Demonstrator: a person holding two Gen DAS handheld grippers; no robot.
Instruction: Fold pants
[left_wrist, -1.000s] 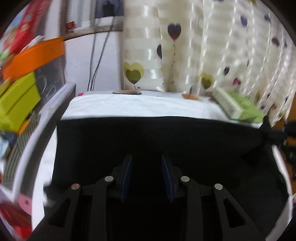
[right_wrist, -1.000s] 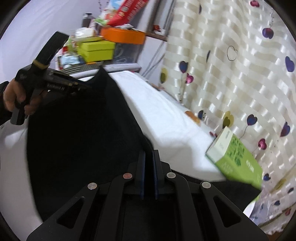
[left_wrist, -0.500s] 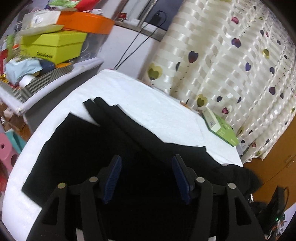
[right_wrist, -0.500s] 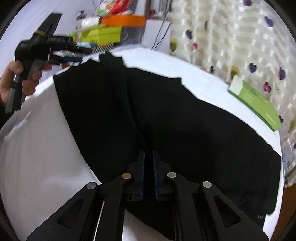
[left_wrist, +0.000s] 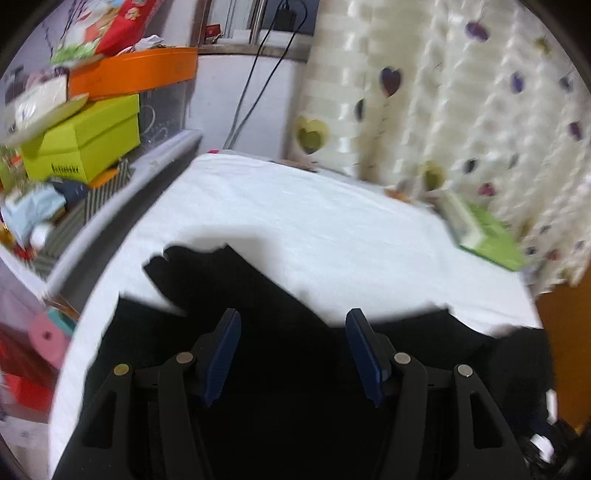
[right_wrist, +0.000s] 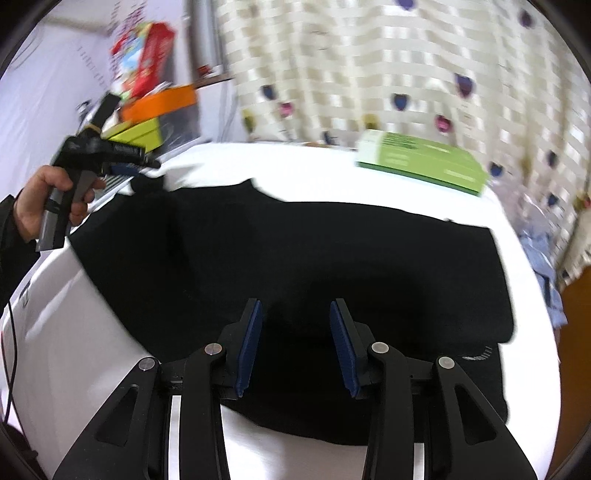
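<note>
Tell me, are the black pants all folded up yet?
Not yet. The black fabric pants lie spread flat on the white table, seemingly folded once. Nothing is in hand: the right gripper and left gripper are both open and empty. Folding them smaller is left.

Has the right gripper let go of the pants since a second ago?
Yes. The right gripper, shut on the black pants a second ago, now has its fingers spread apart above the fabric, which lies flat on the white table.
</note>
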